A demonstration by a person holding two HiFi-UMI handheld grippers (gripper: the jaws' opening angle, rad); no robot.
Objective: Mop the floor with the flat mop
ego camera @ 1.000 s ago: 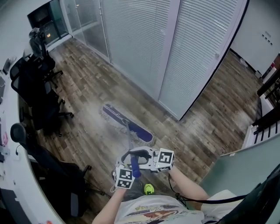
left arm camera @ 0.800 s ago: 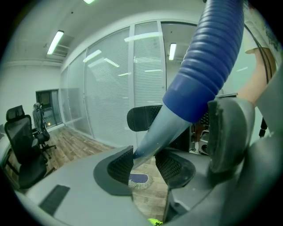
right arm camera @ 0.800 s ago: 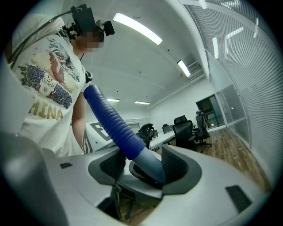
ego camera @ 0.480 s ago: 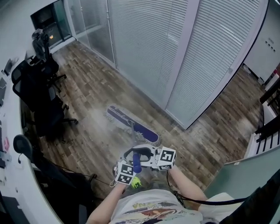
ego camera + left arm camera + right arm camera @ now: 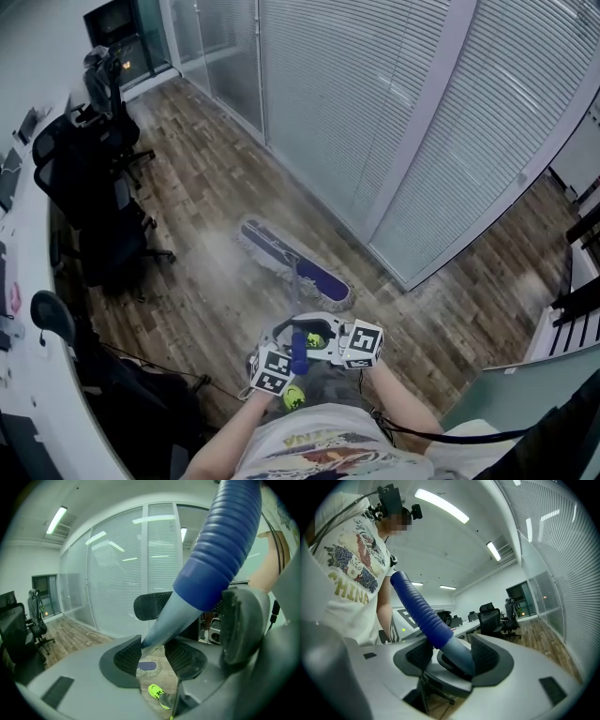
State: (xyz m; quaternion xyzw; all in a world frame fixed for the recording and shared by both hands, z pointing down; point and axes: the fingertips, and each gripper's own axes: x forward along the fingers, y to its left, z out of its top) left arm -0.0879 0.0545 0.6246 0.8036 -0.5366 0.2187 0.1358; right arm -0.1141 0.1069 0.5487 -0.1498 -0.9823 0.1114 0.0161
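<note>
One flat mop has its purple, fringed head flat on the wood-plank floor, ahead of the person and near the foot of the blind-covered glass partition on the right. The left gripper and the right gripper are close together, each with its jaws partly closed and clamped on the blue ribbed handle. Black office chairs stand well apart at the left.
</note>
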